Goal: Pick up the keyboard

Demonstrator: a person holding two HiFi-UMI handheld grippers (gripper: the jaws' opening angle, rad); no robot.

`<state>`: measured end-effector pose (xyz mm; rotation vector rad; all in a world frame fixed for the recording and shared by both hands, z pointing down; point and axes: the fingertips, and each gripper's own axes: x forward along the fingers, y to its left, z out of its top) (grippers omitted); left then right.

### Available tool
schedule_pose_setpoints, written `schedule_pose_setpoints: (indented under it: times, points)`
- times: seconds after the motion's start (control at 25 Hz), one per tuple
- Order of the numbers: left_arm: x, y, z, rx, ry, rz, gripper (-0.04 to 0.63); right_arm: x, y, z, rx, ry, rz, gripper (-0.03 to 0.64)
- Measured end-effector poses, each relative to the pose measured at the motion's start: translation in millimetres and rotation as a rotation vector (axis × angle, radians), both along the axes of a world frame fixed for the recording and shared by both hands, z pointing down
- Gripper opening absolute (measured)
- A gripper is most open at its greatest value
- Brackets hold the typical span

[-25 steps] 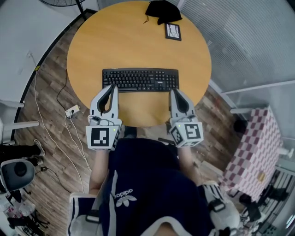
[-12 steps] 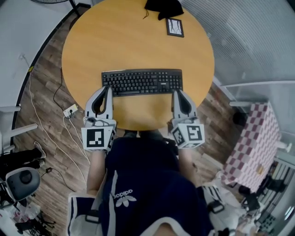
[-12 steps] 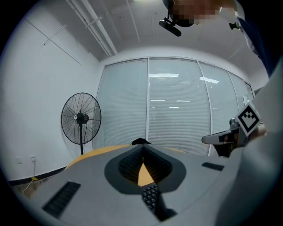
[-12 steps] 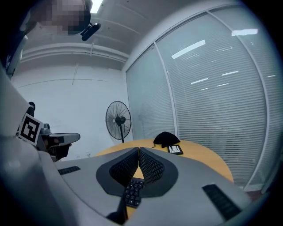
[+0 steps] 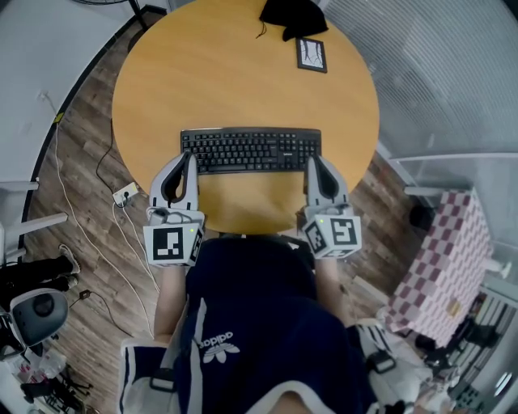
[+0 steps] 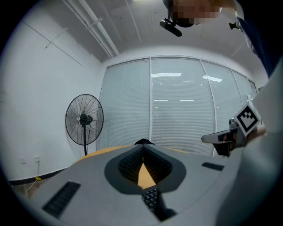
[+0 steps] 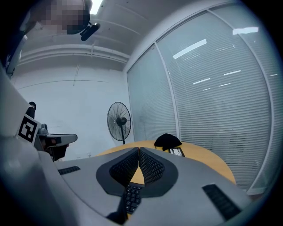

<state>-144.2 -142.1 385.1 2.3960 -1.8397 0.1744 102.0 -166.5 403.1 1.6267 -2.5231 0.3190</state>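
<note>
Keyboard (image 5: 251,151): flat on the table (image 5: 235,77), close to its near rim, not yet lifted.
Change: left claw (image 5: 191,158) and right claw (image 5: 312,162) now slightly lower and closer over its near corners.
Claws: both pressed shut, empty.
Meaning: still approaching; must open before gripping.
Edges: both short ends free.
Room: bare wood beyond; black cloth (image 5: 293,16) and card (image 5: 312,55) well apart.

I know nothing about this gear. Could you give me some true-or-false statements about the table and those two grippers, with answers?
The black rectangular keyboard lies on the round wooden table. True.
The left gripper has its jaws wide open. False: they are shut, with nothing between them.
The right gripper is at the keyboard's right end. True.
The black cloth bundle lies on the keyboard. False: it lies at the table's far edge, beside a small black-framed picture.
</note>
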Motion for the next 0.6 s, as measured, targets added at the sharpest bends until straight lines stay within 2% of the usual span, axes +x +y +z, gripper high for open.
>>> schedule_pose_setpoints:
  times: [0.6]
  points:
    - [-11, -19, 13, -0.039, -0.021, -0.051, 0.005, 18, -28, 15, -0.037, 0.002, -0.009, 0.006]
